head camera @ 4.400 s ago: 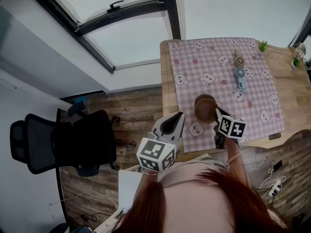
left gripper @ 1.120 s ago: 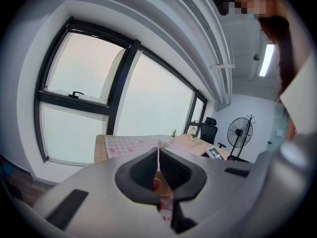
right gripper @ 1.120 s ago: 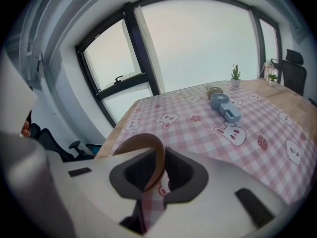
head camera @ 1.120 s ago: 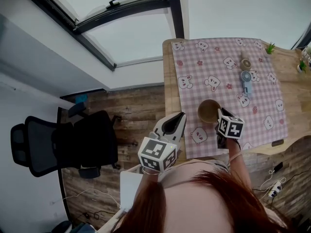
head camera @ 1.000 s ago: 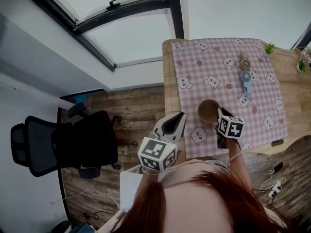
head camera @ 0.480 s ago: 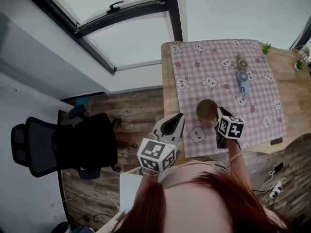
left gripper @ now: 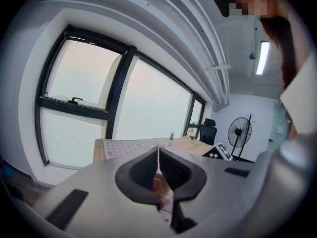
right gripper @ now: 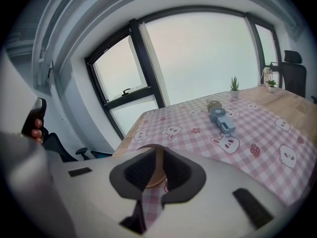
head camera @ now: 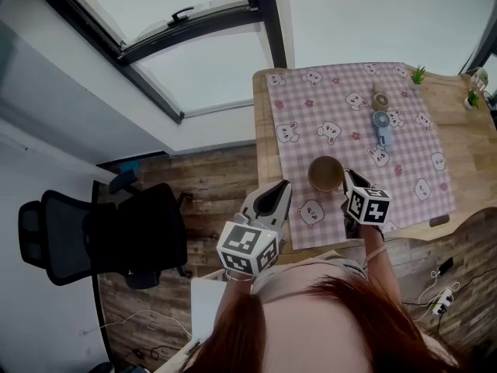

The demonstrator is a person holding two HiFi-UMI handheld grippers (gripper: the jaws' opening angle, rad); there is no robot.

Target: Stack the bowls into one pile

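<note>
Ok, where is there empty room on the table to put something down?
The pink cloth is bare between the bowl and its far left corner, and right of the little fan. Crowded only where the right tool meets the bowl.

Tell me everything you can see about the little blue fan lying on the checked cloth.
The fan is a small handheld one, pale blue and plastic-looking, with a round grilled head and a short blocky handle. It lies flat on the pink checked cloth, head toward the table's far edge, handle toward the person. A small round tan object sits just beyond its head; whether the two touch is unclear. Nothing holds the fan.
</note>
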